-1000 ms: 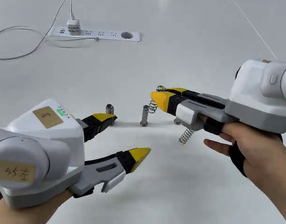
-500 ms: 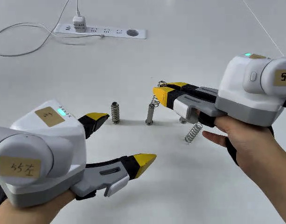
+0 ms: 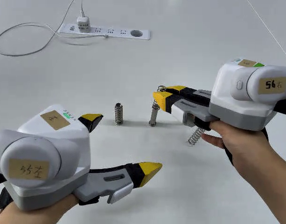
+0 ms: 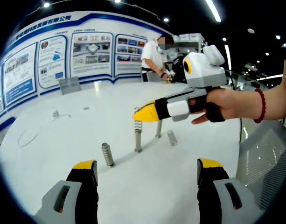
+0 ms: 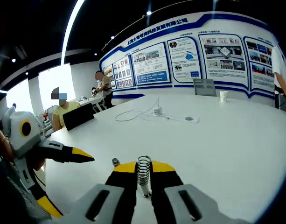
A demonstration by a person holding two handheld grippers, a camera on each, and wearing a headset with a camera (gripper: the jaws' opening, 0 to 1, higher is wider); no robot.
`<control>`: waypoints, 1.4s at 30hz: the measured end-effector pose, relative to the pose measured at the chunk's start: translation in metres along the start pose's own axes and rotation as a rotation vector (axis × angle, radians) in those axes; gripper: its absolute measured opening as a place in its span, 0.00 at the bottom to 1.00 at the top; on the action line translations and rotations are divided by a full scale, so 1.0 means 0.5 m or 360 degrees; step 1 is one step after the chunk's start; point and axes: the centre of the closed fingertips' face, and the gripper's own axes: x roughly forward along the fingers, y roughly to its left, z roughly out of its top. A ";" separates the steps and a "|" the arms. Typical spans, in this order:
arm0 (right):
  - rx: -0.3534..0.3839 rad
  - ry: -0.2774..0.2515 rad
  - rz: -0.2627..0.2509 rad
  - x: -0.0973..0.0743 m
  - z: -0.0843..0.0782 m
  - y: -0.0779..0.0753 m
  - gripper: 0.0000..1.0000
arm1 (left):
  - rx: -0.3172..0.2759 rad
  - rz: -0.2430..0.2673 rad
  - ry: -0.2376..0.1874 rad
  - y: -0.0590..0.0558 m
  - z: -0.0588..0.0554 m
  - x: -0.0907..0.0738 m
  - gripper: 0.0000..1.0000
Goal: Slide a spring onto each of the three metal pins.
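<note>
**Right gripper** is pinching a spring between nearly closed, yellow-tipped jaws, and the coil is sticking out above and below them. The spring is hanging directly over the middle pin, with its lower end at the pin's top. Whether it is already over the tip cannot be told. In the right gripper view, the right gripper is clamping the spring upright, and the middle pin is standing just beneath.

**Left gripper** is hovering near the person, well apart from the pins, with its jaws spread wide and holding nothing. In the left gripper view, the left gripper is facing the row of pins.

**Left pin** is standing upright on the table, already sleeved in coils. A third pin is standing beyond the right gripper's jaws. A loose spring is lying on the table just beside it, under the right gripper.

**Power strip** is lying at the far side of the table.
</note>
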 end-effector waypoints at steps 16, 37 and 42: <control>-0.0203 0.0109 -0.0026 0.017 -0.044 0.005 0.11 | 0.0019 0.0010 0.0004 0.002 -0.002 0.000 0.97; -0.0217 0.0214 -0.0032 0.034 -0.093 0.008 0.11 | 0.0031 0.0009 -0.0001 0.004 0.001 -0.001 0.94; -0.0221 0.0229 -0.0035 0.035 -0.099 0.006 0.11 | 0.0029 0.0006 -0.0011 0.004 0.004 -0.001 0.94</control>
